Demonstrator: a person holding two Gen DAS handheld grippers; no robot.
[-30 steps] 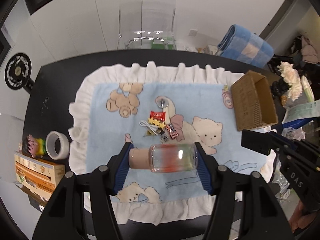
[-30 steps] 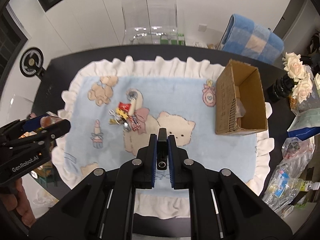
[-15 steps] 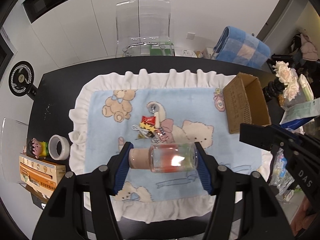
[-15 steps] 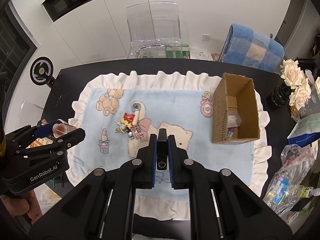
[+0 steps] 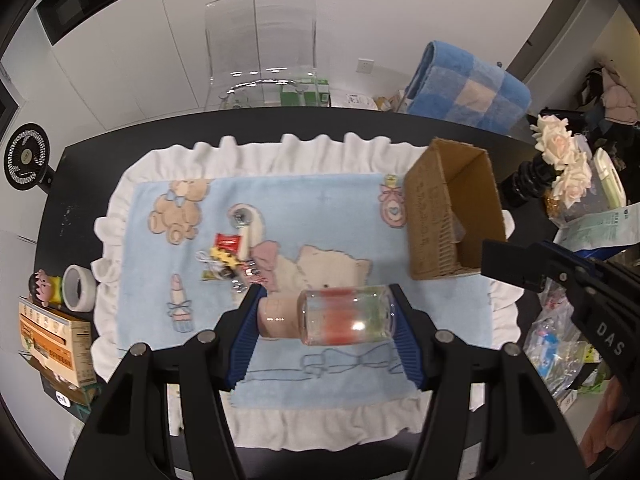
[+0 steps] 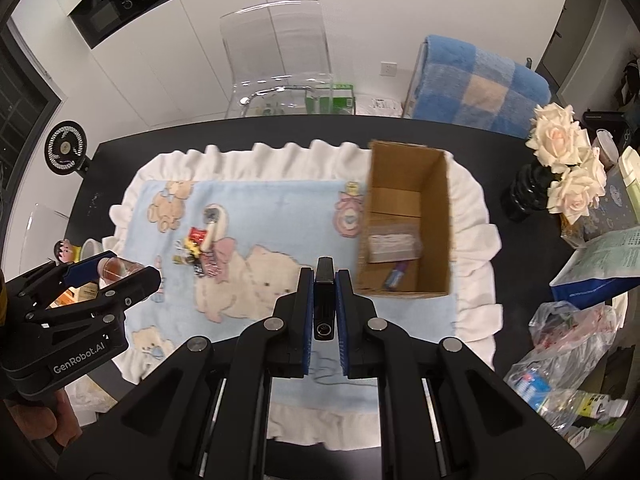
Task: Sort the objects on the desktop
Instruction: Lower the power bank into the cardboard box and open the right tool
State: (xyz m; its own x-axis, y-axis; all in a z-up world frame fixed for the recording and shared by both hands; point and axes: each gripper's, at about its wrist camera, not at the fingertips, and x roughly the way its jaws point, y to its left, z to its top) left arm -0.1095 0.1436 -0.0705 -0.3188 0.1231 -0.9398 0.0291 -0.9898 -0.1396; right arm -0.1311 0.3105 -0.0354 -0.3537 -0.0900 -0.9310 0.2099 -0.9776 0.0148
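The left hand-held gripper [image 5: 326,316] clamps a clear glass jar [image 5: 347,315] sideways above the blue blanket [image 5: 320,200]. The right hand-held gripper [image 6: 324,284] pinches a small black device [image 6: 323,300] near the cardboard box [image 6: 404,184].

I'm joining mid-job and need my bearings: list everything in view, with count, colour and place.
glass jar: 1, clear with pinkish cap, held sideways in left gripper
small device: 1, black, in right gripper
cardboard box: 1, brown, right side of blanket, items inside
small items pile: several, red, yellow, silver, blanket centre
blanket: 1, blue with white frill, on table
table: 1, black
tape roll: 1, white, left table edge
roses: bunch, cream, right
fan: 1, black, far left
chair: 1, clear, behind table
left gripper: 1, black, blue pads
right gripper: 1, black, blue pads
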